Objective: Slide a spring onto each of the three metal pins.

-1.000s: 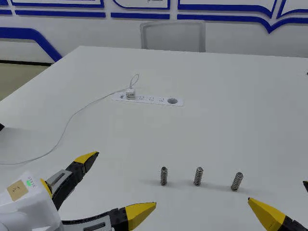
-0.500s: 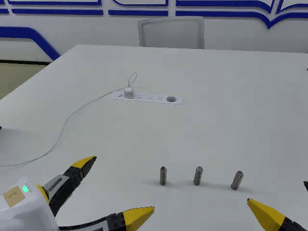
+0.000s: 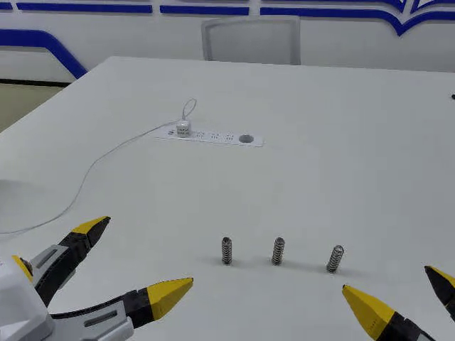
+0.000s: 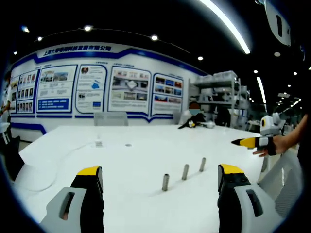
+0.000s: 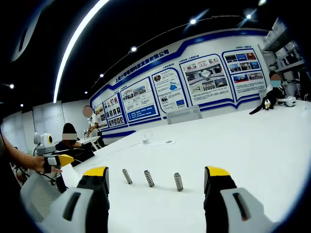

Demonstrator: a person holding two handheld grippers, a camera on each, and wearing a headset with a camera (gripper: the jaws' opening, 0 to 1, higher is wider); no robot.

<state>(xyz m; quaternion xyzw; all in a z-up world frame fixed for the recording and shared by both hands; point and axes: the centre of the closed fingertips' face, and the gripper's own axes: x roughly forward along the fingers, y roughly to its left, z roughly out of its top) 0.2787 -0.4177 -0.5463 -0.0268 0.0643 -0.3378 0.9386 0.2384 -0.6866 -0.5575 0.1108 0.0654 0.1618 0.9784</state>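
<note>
Three coil springs stand upright in a row on the white table: left spring (image 3: 227, 251), middle spring (image 3: 278, 251), right spring (image 3: 335, 258). The pins inside them cannot be made out. My left gripper (image 3: 131, 259) hovers open at the near left, a hand's width from the row, with nothing between its yellow-tipped jaws. My right gripper (image 3: 402, 291) is open and empty at the near right. The left gripper view shows the row (image 4: 185, 171) ahead of my left gripper (image 4: 160, 170). In the right gripper view, the springs (image 5: 148, 178) stand ahead of my right gripper (image 5: 156, 171).
A white power strip (image 3: 210, 136) with a plugged-in charger lies mid-table, its cable (image 3: 92, 170) trailing to the left edge. A grey chair (image 3: 249, 39) stands behind the far edge. People sit by the wall (image 5: 70, 138) in the right gripper view.
The head camera has tipped, so the whole scene has shifted up and left. My left gripper has drawn slightly left and back. Both grippers stay open; the springs have not moved.
</note>
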